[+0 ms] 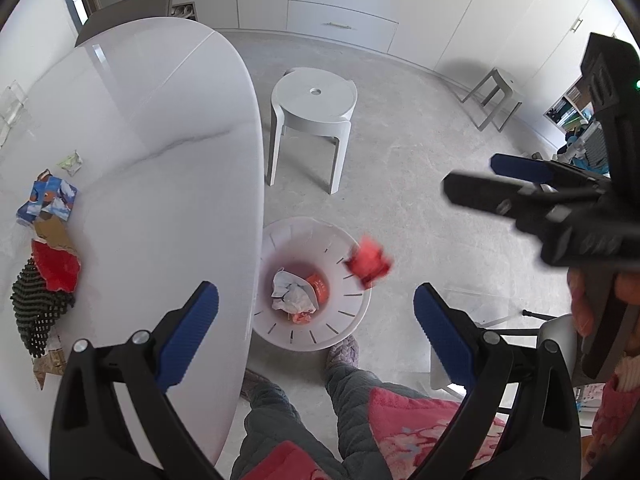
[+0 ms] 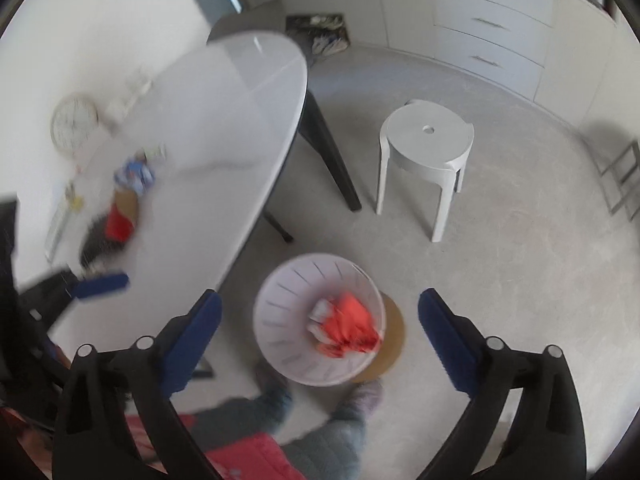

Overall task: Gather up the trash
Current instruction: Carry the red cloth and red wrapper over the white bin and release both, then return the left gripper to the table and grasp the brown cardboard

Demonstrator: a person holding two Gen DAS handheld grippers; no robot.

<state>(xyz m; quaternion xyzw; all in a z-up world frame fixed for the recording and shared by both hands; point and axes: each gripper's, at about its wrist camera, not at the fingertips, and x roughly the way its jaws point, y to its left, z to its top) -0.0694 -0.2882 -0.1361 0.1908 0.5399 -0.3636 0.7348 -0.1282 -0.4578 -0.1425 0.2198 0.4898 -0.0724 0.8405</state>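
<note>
A white slatted bin [image 1: 352, 316] stands on the floor by the table edge, holding crumpled paper [image 1: 290, 294] and an orange wrapper [image 1: 318, 284]. A blurred red wrapper [image 1: 368, 264] is in mid-air over the bin's right rim, free of any gripper. In the right wrist view the red wrapper [image 2: 352, 324] shows inside the outline of the bin [image 2: 280, 304]. My right gripper [image 2: 320, 320] is open and empty above the bin, also seen as the right gripper [image 1: 472, 176]. My left gripper [image 1: 316, 316] is open and empty over the table edge and bin.
On the white table [image 1: 160, 120] lie a blue carton [image 1: 48, 200], a red scrap [image 1: 56, 268], black mesh [image 1: 36, 312] and a small pale wrapper [image 1: 70, 162]. A white stool [image 1: 312, 108] stands behind the bin. The person's legs and slippers [image 1: 344, 352] are just before it.
</note>
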